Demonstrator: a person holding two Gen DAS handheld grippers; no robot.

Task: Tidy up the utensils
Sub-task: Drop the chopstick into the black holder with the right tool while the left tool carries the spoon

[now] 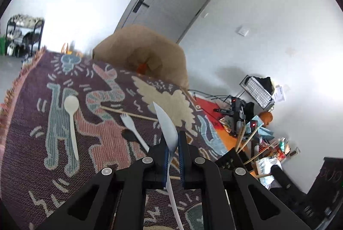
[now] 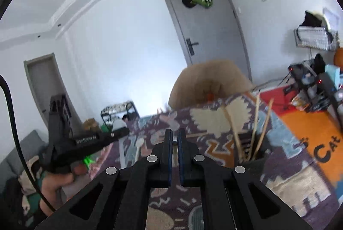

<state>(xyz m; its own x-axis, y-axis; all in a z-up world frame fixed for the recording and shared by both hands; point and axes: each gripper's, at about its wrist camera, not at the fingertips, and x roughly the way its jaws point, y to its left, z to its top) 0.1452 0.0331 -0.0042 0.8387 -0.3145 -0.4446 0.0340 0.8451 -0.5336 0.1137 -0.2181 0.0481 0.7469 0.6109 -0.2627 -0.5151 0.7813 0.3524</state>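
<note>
My left gripper (image 1: 171,145) is shut on a white plastic knife (image 1: 166,122), blade pointing up and away, held above the patterned cloth (image 1: 64,165). On the cloth lie a cream spoon (image 1: 71,120), a white fork (image 1: 134,129), a black spoon (image 1: 130,136) and a wooden chopstick (image 1: 128,113). A black holder (image 1: 230,160) with several chopsticks stands to the right; it also shows in the right wrist view (image 2: 255,162). My right gripper (image 2: 174,142) is shut on a thin dark utensil tip; what it is I cannot tell. The left gripper's body shows at left (image 2: 85,140).
A tan cushioned chair (image 1: 145,54) stands behind the table's far edge. A cluttered black rack (image 1: 242,118) and an orange mat (image 2: 310,129) lie to the right. A grey door (image 2: 205,24) is behind.
</note>
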